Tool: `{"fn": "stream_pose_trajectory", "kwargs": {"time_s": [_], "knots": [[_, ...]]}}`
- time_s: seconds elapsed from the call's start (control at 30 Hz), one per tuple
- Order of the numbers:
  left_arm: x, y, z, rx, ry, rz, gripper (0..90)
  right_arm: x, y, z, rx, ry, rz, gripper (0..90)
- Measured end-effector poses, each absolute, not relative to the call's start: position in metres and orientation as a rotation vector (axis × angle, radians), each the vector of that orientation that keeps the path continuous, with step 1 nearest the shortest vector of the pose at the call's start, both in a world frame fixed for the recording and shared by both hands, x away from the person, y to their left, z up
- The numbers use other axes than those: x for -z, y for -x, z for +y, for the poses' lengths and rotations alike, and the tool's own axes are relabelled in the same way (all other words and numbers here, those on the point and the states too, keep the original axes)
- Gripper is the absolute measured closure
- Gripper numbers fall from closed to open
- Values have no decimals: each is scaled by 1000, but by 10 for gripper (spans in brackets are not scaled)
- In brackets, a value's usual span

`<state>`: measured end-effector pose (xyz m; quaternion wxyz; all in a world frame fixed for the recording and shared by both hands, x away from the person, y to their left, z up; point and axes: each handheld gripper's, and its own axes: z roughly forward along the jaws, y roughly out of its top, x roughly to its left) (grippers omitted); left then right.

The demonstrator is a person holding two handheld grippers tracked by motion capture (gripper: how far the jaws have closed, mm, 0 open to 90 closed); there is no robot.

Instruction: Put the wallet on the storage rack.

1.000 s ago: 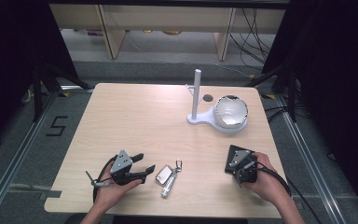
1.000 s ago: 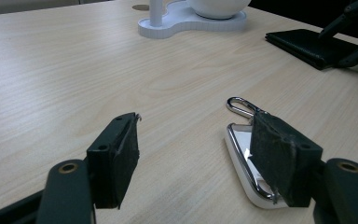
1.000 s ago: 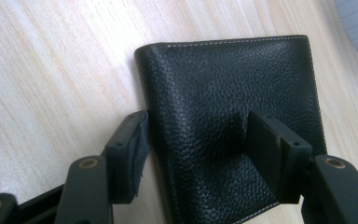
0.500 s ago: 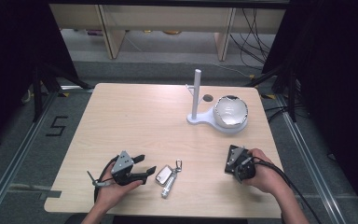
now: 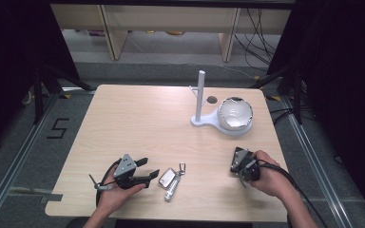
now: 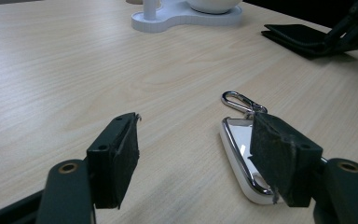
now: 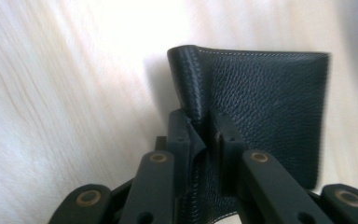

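A black leather wallet [image 5: 238,158] lies on the wooden table [image 5: 138,118] at the front right. My right gripper [image 5: 245,167] is shut on its folded edge, and in the right gripper view the jaws [image 7: 200,126] pinch the leather of the wallet [image 7: 265,88]. At the front left, my left gripper [image 5: 148,167] rests open and points right. A white and chrome key fob [image 5: 168,178] with a carabiner [image 5: 182,167] lies just past its tips. In the left gripper view, the key fob [image 6: 242,144] sits by the right jaw of the open left gripper [image 6: 200,140], not between the pads.
A white stand [image 5: 200,97] with an upright post and a white bowl [image 5: 235,114] is at the back right. A small metal cylinder [image 5: 170,193] hangs off the fob toward the front edge. Shelving and cables stand beyond the table.
The right hand and the wallet have shifted a little. The left gripper has stayed open in the same place.
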<state>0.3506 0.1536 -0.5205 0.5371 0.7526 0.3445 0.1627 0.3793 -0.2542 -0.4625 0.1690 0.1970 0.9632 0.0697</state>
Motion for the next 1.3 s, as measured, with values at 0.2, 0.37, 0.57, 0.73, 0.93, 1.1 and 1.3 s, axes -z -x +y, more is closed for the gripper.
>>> {"fn": "stream_pose_trajectory", "kwargs": {"time_s": [0.2,0.37,0.57,0.73,0.93,1.1,1.3], "knots": [[521,-350,154,-392,-1799,826,319,420,-384,-262,-292,-695,2700,823],[521,-350,154,-386,-1800,814,319,386,-393,-272,-369,-741,2712,826],[521,-350,154,-388,-1801,823,319,363,-407,-278,-328,-738,2695,827],[521,-350,155,-388,-1796,818,319,352,-418,-280,-304,-741,2719,824],[522,-350,155,-387,-1800,816,319,345,-425,-279,-264,-703,2761,824],[522,-350,155,-389,-1798,815,319,341,-432,-278,-260,-668,2789,823],[522,-350,154,-389,-1801,816,320,331,-437,-275,-278,-605,2782,823]]}}
